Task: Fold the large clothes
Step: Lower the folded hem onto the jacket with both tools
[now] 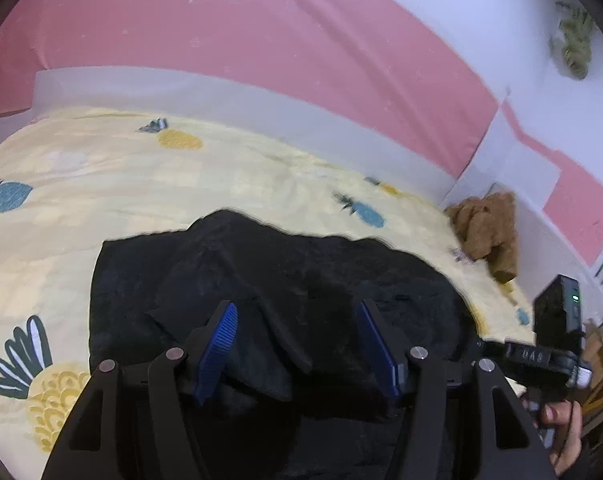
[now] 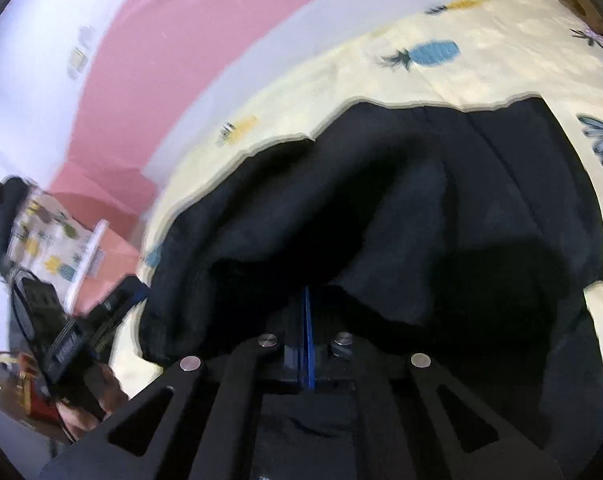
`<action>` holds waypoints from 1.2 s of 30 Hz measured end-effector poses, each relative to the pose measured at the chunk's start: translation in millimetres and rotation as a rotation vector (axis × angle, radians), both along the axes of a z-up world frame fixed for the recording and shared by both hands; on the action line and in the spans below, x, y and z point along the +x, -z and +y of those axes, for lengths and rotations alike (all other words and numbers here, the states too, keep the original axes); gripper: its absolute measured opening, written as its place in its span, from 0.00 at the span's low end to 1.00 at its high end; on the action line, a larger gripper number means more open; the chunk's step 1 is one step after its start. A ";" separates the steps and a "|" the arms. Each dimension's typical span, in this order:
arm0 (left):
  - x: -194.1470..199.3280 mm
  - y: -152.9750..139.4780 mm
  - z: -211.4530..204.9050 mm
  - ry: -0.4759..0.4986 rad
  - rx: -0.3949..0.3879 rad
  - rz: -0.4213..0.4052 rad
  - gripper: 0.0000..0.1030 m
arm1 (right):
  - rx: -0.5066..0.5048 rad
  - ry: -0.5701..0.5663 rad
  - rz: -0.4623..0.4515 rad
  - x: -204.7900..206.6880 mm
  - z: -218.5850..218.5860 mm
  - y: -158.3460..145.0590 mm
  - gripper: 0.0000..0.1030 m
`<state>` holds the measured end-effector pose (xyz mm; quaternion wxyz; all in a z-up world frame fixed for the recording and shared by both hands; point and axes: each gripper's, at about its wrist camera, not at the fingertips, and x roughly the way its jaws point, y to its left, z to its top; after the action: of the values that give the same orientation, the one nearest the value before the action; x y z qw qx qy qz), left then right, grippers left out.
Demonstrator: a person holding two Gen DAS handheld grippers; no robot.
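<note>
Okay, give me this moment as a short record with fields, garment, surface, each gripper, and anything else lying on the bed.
garment: black garment, rumpled, lying on the bed
surface: yellow pineapple-print bedsheet
left gripper: left gripper, jaws apart over the garment, nothing between them
right gripper: right gripper, jaws closed together, black fabric bunched at their tips
other item: brown plush toy at the bed's far corner
backdrop: pink padded headboard

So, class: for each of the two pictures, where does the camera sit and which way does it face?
Left wrist: behind the open left claw, facing the black garment on the pineapple bedspread; the right hand shows.
Right wrist: behind the right claw, shut on the garment's edge; the left hand shows.
Shared: garment, bedspread, pink wall.
</note>
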<state>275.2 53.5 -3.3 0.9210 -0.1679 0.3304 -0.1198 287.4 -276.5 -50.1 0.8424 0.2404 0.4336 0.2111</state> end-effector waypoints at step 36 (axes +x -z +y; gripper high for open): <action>27.0 20.3 -3.0 -0.069 0.143 0.029 0.58 | -0.320 0.087 -0.212 26.8 1.7 -47.2 0.25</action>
<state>302.2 50.4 -23.5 0.9294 -0.1145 0.3454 -0.0618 314.2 -274.9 -2.9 0.9190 0.0986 0.3598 0.1272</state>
